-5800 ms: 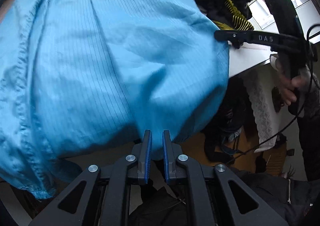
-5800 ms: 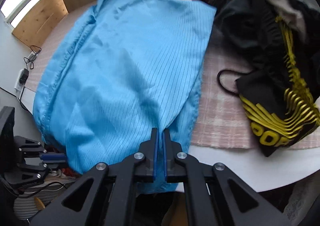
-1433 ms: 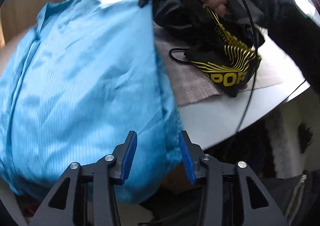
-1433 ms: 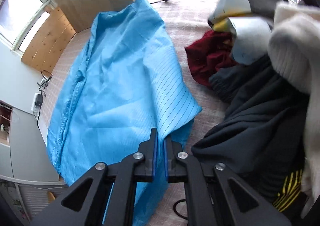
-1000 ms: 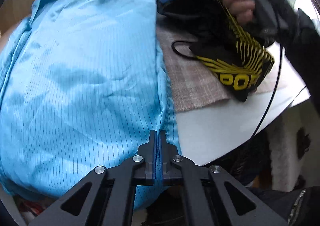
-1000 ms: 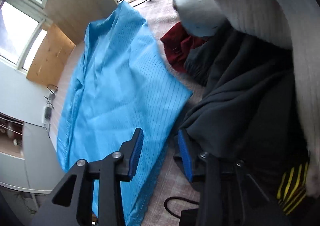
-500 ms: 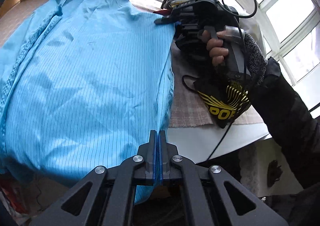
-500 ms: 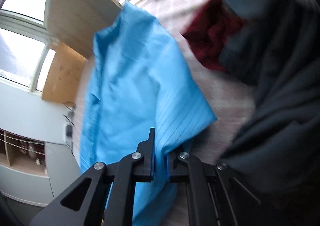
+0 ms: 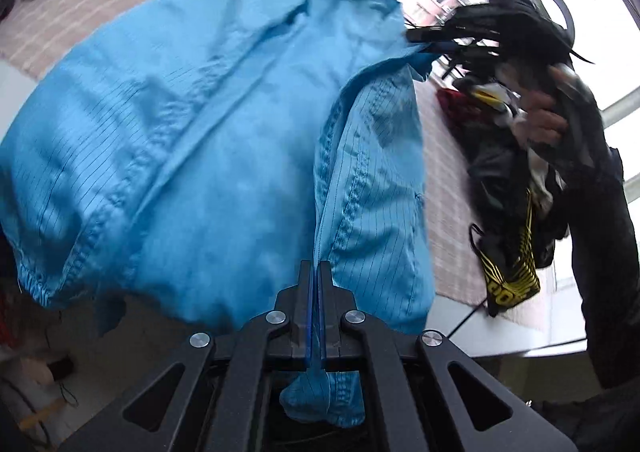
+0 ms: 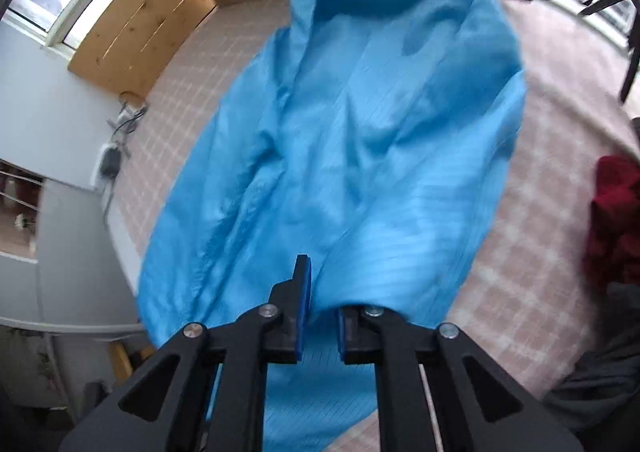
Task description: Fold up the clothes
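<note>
Blue shirt [image 9: 224,155] hangs lifted above the checked tablecloth [image 10: 532,219], beside dark clothes [image 9: 508,219]; left gripper [image 9: 314,284] pinches its hem tight, right gripper [image 10: 320,300] clamps bunched fabric at its far corner.

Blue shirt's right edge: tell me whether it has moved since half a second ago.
Yes. The blue shirt edge held by the left claw has lifted off the checked tablecloth and is folding leftward.

One blue shirt [image 9: 224,155], two claws, perhaps three garments piled [image 9: 516,187].
</note>
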Action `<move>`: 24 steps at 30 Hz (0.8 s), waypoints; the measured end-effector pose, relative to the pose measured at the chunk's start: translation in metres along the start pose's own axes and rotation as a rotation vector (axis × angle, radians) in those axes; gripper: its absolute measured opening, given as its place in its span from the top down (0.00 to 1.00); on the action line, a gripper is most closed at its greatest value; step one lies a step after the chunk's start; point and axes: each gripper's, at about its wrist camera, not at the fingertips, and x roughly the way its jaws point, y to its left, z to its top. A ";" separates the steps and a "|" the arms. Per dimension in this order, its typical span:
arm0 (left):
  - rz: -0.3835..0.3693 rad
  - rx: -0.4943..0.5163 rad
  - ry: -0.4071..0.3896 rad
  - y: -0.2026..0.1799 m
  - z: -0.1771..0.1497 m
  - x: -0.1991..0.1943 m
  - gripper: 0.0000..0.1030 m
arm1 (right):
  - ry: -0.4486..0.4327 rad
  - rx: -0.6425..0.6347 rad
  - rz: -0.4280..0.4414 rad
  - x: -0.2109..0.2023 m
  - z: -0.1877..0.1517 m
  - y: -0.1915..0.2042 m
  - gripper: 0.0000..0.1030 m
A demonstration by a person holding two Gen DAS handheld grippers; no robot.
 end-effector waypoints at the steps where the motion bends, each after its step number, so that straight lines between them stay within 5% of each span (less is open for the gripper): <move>1: 0.001 -0.014 0.005 0.005 0.001 0.002 0.99 | -0.011 -0.013 0.028 -0.007 -0.004 0.003 0.84; 5: 0.004 0.003 0.021 0.004 0.001 0.004 0.99 | -0.101 -0.020 -0.007 -0.033 -0.019 -0.005 0.70; 17: -0.007 0.047 0.050 -0.002 0.000 0.004 0.99 | 0.045 -0.023 -0.220 0.048 0.007 -0.005 0.70; 18: -0.012 0.054 0.049 -0.004 -0.001 0.003 0.99 | 0.047 -0.023 -0.224 0.051 0.009 -0.004 0.70; 20: -0.024 0.064 0.048 -0.007 -0.003 0.001 0.99 | 0.044 -0.020 -0.219 0.054 0.015 -0.004 0.95; 24: -0.025 0.061 0.022 -0.003 0.000 -0.009 0.99 | 0.003 -0.029 -0.158 0.044 0.026 0.002 0.96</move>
